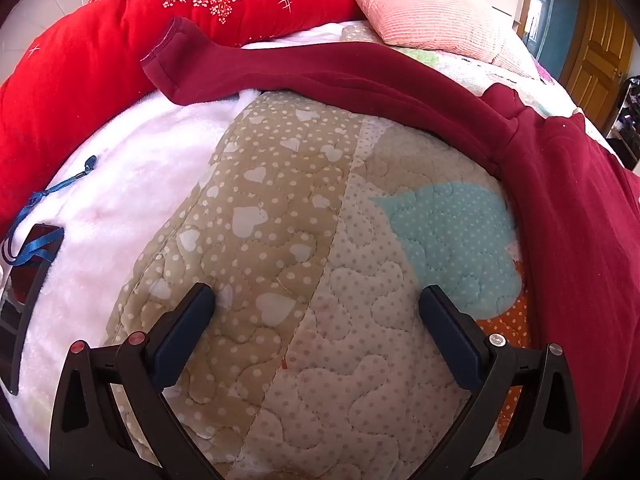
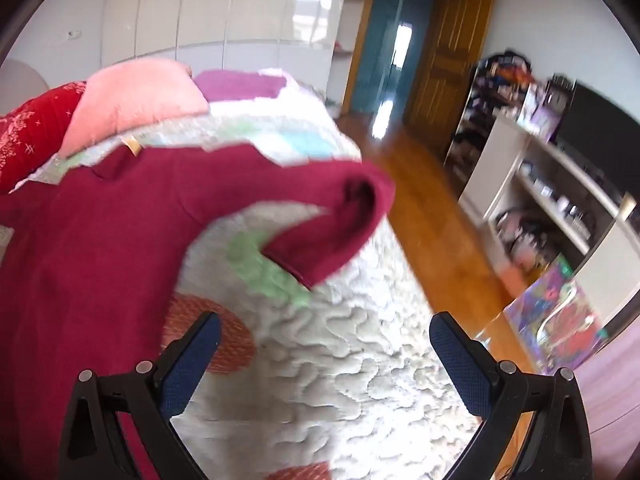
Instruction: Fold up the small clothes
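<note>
Maroon top [image 1: 580, 208] on quilt [image 1: 280, 240], wood floor [image 2: 432, 208]

The quilt [image 1: 304, 264] serves as landmark. On it lies the sweater [image 1: 580, 240], its body toward the quilt's right side and one sleeve [image 1: 304, 72] reaching leftward across the far part. Behind that sleeve, at the quilt's far edge, sit the floral cushion [image 1: 160, 20] to the left and the ribbed pillow [image 1: 432, 12] to the right. A fleece blanket [image 1: 132, 200] lies along the quilt's left side. The other sleeve [image 2: 336, 224] curls back on the quilt near its right edge.
</note>
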Available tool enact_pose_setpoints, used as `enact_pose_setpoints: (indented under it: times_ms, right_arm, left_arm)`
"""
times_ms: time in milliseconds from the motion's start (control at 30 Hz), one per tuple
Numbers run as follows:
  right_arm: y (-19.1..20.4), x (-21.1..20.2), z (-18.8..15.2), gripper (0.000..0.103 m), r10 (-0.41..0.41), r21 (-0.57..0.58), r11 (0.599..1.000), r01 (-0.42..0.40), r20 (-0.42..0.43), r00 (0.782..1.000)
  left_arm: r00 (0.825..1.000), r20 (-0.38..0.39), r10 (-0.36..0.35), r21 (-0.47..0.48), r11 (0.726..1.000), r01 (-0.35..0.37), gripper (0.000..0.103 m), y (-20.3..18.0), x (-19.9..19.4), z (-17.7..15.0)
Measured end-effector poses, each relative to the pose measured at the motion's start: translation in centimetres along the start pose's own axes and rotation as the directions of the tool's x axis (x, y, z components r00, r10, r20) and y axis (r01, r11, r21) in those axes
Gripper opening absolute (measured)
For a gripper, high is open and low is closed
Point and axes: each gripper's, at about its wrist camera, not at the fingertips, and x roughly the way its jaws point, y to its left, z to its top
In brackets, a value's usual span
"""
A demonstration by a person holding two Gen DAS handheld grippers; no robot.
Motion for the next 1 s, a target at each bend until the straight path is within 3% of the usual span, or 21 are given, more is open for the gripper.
enact_pose_setpoints:
  times_ms: [133,200,367,433,867,1000]
  right_arm:
    - [2.0,-3.2,1.1,0.103,0.016,0.031,0.999,-0.017,0.055,0.998]
    - [1.0,-4.9,0.2,0.103,0.019,0.034,0.999,-0.022,0.075,0.997]
    - [1.9,-6.6,0.1,0.103,-0.088,0.008,0.996,0.087,0.131,0.988]
    - [1.7,-7.2,-0.2,0.103,-0.096,-0.003,0.995,0.097,0.14,0.986]
    - [0.9,-6.0,-0.6,0.103,-0.101,0.002,0.995,0.101,0.122,0.987]
    - [1.3,-5.7,-0.4,0.103,-0.088,-0.006,0.996,0.089,0.116,0.989]
  left_arm:
    - [1.0,0.001,0.004,0.004,1.0,-0.004,0.103,-0.4,0.0,0.1]
    - [1.0,0.001,-0.001,0.001,1.0,0.001,0.103,-0.2,0.0,0.1]
    - [1.0,0.0,-0.003,-0.001,1.0,0.003,0.103,-0.1,-0.1,0.0]
    - [1.0,0.0,-0.003,0.0,1.0,0.003,0.103,-0.1,-0.1,0.0]
    - [1.0,0.0,-0.001,0.0,1.0,0.001,0.103,-0.1,-0.1,0.0]
    - [0.999,-0.017,0.032,-0.004,0.999,-0.032,0.103,-0.2,-0.7,0.3]
